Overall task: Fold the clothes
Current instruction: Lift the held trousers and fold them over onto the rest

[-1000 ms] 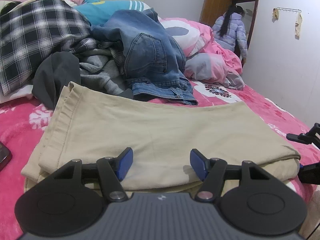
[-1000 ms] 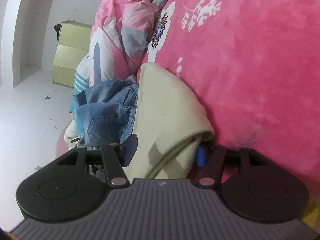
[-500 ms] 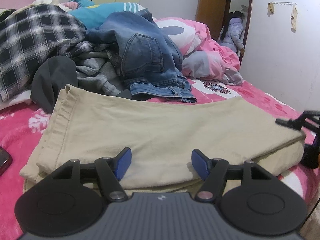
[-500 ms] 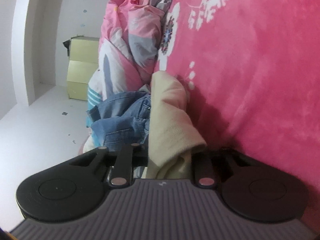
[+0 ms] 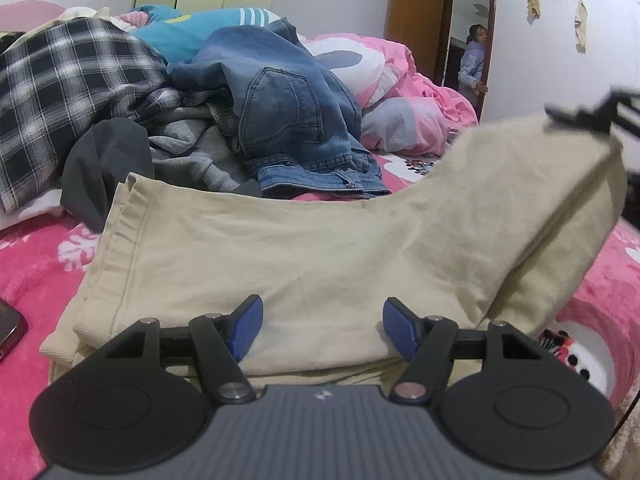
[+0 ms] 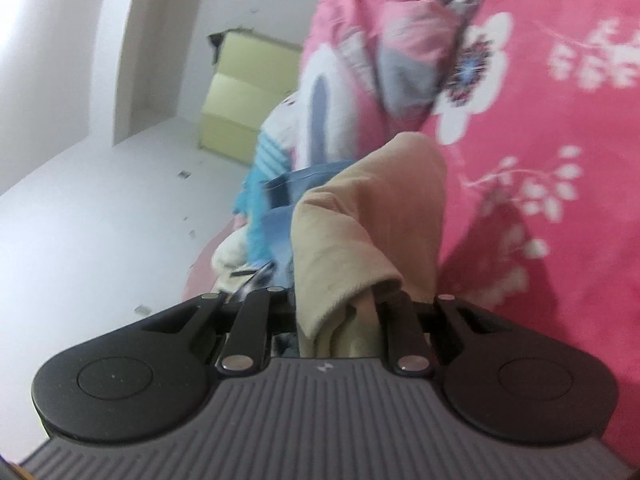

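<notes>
Beige folded trousers (image 5: 304, 248) lie across the pink bed. My left gripper (image 5: 322, 326) is open, its blue pads resting over the near edge of the trousers. My right gripper (image 6: 338, 312) is shut on the right end of the trousers (image 6: 360, 240) and holds it lifted off the bed. In the left wrist view the right gripper (image 5: 588, 114) shows at upper right with the raised cloth end hanging from it.
A heap of clothes lies behind: blue jeans (image 5: 288, 120), a plaid shirt (image 5: 68, 88), a grey garment (image 5: 188, 152). A pink quilt (image 5: 404, 92) is at the back right. A phone (image 5: 8, 328) lies at the left edge. A person (image 5: 474, 64) stands in the doorway.
My right gripper closed on the right end of the beige trousers and raised it off the bed. My left gripper stayed open over the near edge.
</notes>
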Demonstrator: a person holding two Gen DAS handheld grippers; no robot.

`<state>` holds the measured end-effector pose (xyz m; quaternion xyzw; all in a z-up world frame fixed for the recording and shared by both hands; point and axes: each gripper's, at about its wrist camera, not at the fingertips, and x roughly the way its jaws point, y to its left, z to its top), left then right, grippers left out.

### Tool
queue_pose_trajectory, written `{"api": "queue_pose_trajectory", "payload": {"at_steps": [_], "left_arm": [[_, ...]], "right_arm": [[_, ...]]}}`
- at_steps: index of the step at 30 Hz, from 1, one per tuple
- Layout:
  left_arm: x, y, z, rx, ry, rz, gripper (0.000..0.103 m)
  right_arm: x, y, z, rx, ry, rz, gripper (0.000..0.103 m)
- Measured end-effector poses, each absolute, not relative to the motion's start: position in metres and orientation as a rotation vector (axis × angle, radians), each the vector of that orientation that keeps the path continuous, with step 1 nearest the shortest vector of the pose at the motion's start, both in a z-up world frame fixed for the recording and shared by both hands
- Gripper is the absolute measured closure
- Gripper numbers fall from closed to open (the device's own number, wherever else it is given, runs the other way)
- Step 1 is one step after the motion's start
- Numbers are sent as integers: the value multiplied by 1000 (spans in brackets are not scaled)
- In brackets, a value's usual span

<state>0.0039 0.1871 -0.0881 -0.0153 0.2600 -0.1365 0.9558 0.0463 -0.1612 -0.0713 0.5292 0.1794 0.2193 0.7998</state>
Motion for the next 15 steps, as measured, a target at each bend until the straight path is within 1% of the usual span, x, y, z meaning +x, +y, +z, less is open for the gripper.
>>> {"api": "queue_pose_trajectory", "payload": {"at_steps": [11,15], "left_arm": [[1,186,-90,-11,518,-280,35],[-1,197,-79,-69,551,-278,35]], "right_arm": [[58,-109,-29,1042,397,607,87],[56,-100,-23,1021,401,630,87]]}}
